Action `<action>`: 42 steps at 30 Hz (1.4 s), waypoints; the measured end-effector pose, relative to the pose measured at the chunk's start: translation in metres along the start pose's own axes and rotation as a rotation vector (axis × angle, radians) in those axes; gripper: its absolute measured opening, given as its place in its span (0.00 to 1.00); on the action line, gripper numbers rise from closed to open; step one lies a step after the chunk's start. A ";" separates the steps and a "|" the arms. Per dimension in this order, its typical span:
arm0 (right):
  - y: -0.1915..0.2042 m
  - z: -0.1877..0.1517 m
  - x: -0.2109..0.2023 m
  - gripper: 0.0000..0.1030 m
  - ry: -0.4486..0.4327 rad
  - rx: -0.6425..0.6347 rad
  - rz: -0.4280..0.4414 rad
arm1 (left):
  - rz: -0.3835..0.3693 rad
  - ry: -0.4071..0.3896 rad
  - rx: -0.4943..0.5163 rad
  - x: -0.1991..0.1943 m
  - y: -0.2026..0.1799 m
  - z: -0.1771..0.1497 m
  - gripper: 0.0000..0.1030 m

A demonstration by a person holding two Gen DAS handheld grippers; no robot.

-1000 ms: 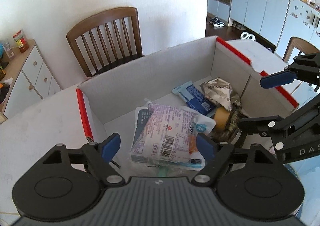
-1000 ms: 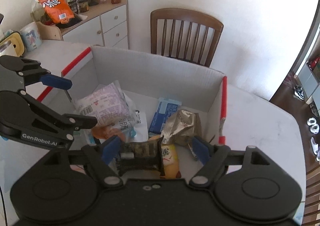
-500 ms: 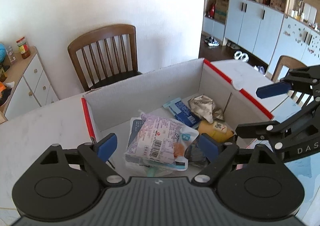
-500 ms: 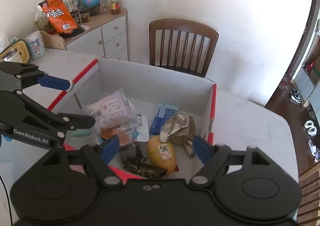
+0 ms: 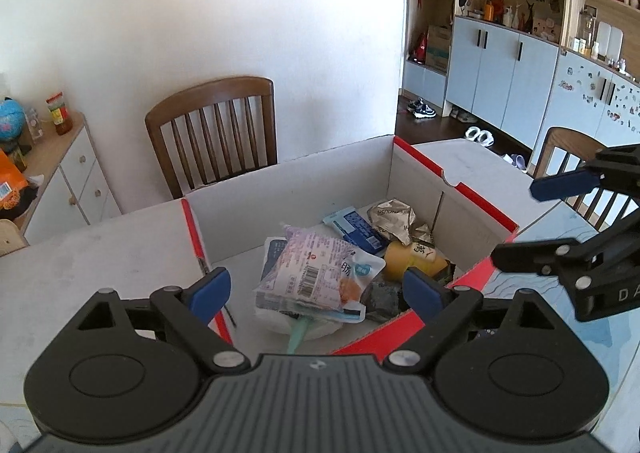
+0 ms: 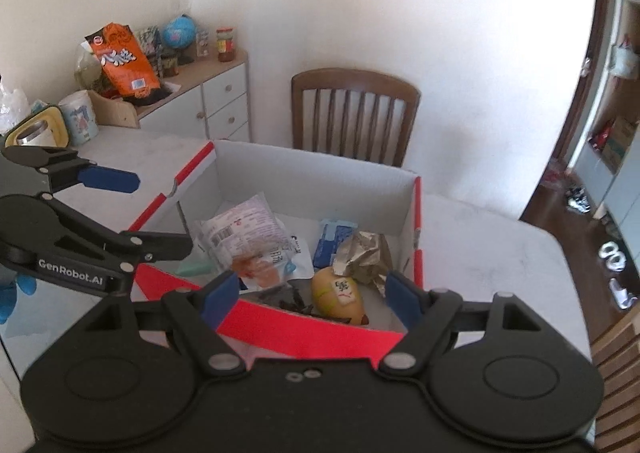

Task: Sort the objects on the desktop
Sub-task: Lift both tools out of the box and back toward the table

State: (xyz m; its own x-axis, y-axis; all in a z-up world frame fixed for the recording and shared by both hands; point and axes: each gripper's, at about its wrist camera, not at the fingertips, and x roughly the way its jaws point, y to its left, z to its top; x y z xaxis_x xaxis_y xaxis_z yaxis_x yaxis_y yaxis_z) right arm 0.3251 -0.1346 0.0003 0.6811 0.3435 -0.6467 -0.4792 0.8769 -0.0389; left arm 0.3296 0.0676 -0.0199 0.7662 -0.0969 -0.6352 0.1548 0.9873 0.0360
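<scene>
Inside red-edged box [image 5: 476, 199], heaped snack packets [image 5: 316, 273]

On my left claw [image 6: 92, 221], at the left edge of the right wrist view, I read "GenRobot.AI". In the left wrist view, my right claw [image 5: 560, 221] shows only "DA" at the right edge. Packet print is illegible.

White red-edged box [image 5: 288, 189] open on table, snack packets [image 5: 316, 273] heaped inside
</scene>
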 end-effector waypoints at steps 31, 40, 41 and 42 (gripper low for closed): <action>0.089 -0.081 0.013 0.80 0.089 0.084 -0.088 | 0.025 -0.097 0.003 -0.046 0.021 -0.070 0.90; 0.102 -0.098 0.031 0.80 0.115 0.164 -0.114 | 0.023 -0.061 -0.020 -0.037 0.030 -0.102 0.90; 0.102 -0.098 0.033 0.80 0.119 0.170 -0.114 | 0.023 -0.056 -0.025 -0.036 0.031 -0.104 0.90; 0.104 -0.099 0.036 0.80 0.122 0.173 -0.119 | 0.022 -0.053 -0.028 -0.035 0.033 -0.106 0.90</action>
State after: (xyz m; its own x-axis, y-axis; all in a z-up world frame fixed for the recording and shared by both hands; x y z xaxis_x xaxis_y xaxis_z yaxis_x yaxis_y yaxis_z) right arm 0.2451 -0.0647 -0.1026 0.6499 0.2005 -0.7331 -0.2905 0.9569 0.0041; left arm 0.2418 0.1170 -0.0779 0.8011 -0.0806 -0.5930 0.1204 0.9923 0.0278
